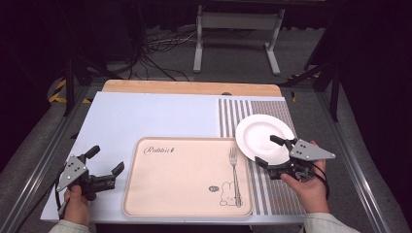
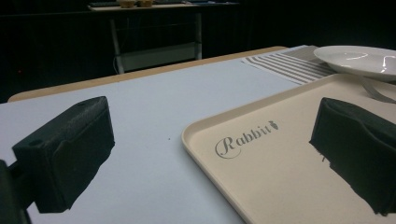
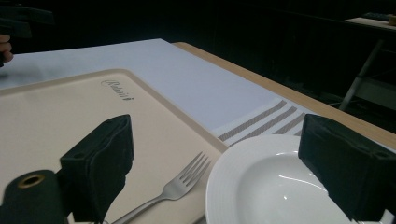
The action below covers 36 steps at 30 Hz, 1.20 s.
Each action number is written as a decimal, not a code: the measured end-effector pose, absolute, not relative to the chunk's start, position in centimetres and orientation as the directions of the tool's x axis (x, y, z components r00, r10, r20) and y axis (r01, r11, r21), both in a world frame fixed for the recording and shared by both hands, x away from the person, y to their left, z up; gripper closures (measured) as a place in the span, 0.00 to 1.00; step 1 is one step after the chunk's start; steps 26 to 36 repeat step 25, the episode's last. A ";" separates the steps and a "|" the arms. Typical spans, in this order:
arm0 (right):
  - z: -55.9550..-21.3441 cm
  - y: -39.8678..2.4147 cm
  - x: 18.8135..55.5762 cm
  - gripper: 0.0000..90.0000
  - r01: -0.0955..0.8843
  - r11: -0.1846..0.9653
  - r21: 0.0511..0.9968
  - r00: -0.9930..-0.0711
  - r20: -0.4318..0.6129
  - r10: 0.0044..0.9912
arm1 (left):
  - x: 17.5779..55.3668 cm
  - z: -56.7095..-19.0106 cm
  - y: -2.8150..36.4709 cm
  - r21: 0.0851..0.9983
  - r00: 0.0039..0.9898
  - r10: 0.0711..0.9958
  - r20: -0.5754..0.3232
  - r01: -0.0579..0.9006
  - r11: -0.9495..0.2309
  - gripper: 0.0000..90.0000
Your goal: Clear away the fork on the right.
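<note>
Beside the plate point(image 1: 262, 136), a fork point(image 1: 234, 174) lies on the tray point(image 1: 160, 194).

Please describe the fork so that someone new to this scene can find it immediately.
Find the beige tray printed "Rabbit" on the table. The fork lies along its right side, tines pointing away from the person, beside the white plate. It is the one metal utensil.

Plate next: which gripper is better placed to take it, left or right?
Right. The right gripper hangs open at the near rim of the white plate. The left gripper, also open, sits across the tray, far from it.
</note>
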State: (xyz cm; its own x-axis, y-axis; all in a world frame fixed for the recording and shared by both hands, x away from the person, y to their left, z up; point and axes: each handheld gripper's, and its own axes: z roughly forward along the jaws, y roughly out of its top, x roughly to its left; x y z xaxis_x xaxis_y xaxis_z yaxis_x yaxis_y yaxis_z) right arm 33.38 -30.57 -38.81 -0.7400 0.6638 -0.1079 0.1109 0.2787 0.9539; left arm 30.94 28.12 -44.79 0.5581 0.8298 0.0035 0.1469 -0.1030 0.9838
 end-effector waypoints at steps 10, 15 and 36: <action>-41.5 -32.8 32.8 0.11 0.134 0.224 0.965 -0.718 -0.061 0.694 | 30.5 -44.9 28.4 0.986 0.561 0.828 0.010 0.130 -0.100 0.00; -43.0 -33.7 32.7 0.09 0.156 0.172 0.973 -0.711 -0.010 0.703 | 30.3 -44.9 28.6 0.988 0.565 0.825 0.015 0.121 -0.101 0.00; -44.7 -34.5 32.9 0.10 0.226 0.132 0.965 -0.695 0.065 0.716 | 30.1 -44.8 28.8 0.989 0.567 0.824 0.016 0.112 -0.096 0.00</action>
